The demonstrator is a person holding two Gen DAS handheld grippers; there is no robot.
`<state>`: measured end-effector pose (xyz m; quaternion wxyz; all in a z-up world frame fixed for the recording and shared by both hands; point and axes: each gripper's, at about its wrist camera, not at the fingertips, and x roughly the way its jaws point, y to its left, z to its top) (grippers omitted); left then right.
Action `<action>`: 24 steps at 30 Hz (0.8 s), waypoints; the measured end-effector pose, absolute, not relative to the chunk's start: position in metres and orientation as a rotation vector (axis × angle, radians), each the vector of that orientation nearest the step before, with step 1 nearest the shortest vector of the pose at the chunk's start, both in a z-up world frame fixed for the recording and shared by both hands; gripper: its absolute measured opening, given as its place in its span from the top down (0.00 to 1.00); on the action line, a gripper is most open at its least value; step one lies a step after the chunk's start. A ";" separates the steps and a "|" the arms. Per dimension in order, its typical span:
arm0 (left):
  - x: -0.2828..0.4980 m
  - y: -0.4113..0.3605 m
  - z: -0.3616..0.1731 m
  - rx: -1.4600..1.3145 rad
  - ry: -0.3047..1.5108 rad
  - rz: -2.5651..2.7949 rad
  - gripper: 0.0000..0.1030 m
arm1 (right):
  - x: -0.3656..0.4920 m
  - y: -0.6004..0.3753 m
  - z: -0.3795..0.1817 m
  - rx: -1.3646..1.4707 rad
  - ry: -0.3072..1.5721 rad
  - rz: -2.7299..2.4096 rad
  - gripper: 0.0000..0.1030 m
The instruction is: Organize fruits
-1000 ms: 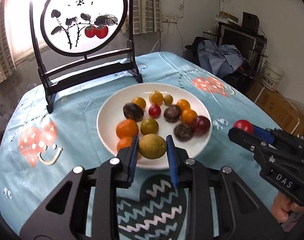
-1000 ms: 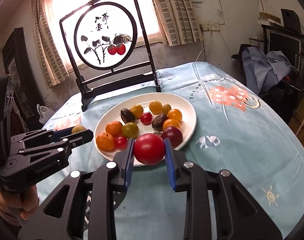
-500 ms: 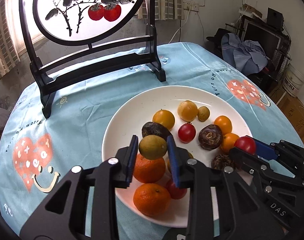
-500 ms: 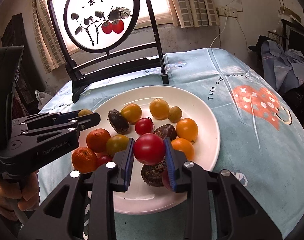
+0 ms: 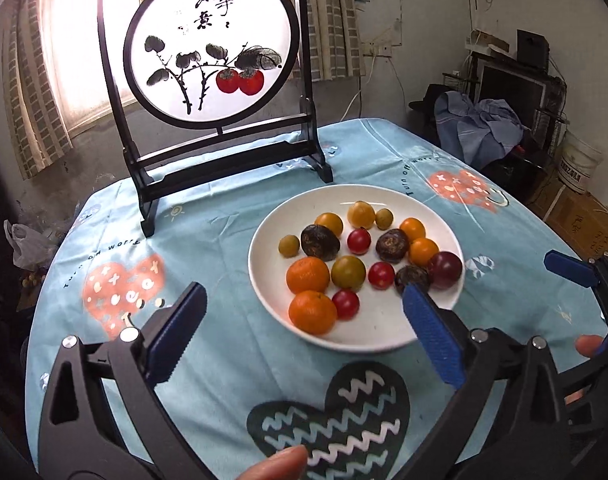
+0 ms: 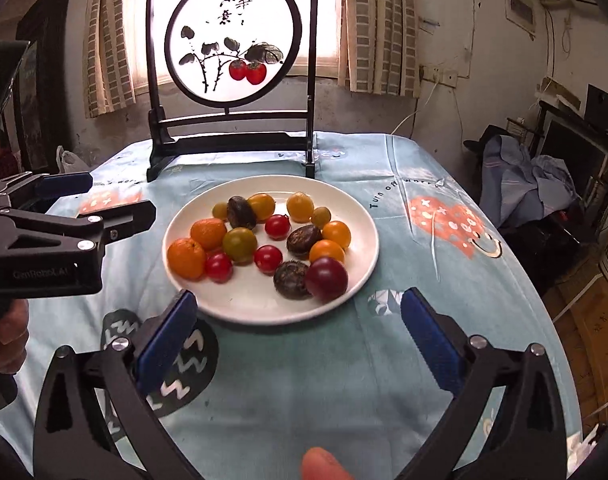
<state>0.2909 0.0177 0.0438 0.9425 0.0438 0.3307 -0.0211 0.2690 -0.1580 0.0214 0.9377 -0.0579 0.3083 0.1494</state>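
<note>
I am seeing my right gripper (image 6: 299,322) hanging with its blue pads spread wide and holding nothing, just short of the white plate (image 6: 360,200). A dark red tomato (image 6: 326,279) is lying at the plate's 5 o'clock edge. My left gripper (image 6: 103,204) is reaching in from 9 o'clock, jaws parted.

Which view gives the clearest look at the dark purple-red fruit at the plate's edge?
The right wrist view: the dark purple-red fruit sits near and unobstructed on the white plate, touching a dark wrinkled fruit. In the left wrist view it is smaller, with the left gripper finger reaching up just below it.
</note>
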 end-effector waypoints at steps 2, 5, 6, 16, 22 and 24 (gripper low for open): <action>0.267 0.019 0.042 0.085 0.672 -0.064 0.02 | 0.247 -0.158 0.023 -0.112 0.627 0.318 0.01; 0.232 0.020 0.035 0.107 0.671 -0.087 0.02 | 0.217 -0.156 0.020 -0.111 0.631 0.327 0.01; 0.221 0.021 0.031 0.115 0.665 -0.086 0.02 | 0.208 -0.155 0.018 -0.117 0.636 0.328 0.01; 0.175 0.037 0.008 0.100 0.644 -0.124 0.02 | 0.171 -0.152 0.008 -0.152 0.653 0.267 0.01; 0.176 0.040 0.006 0.088 0.650 -0.121 0.02 | 0.164 -0.154 0.010 -0.145 0.646 0.257 0.01; 0.175 0.040 0.006 0.090 0.647 -0.121 0.02 | 0.164 -0.154 0.009 -0.144 0.647 0.257 0.01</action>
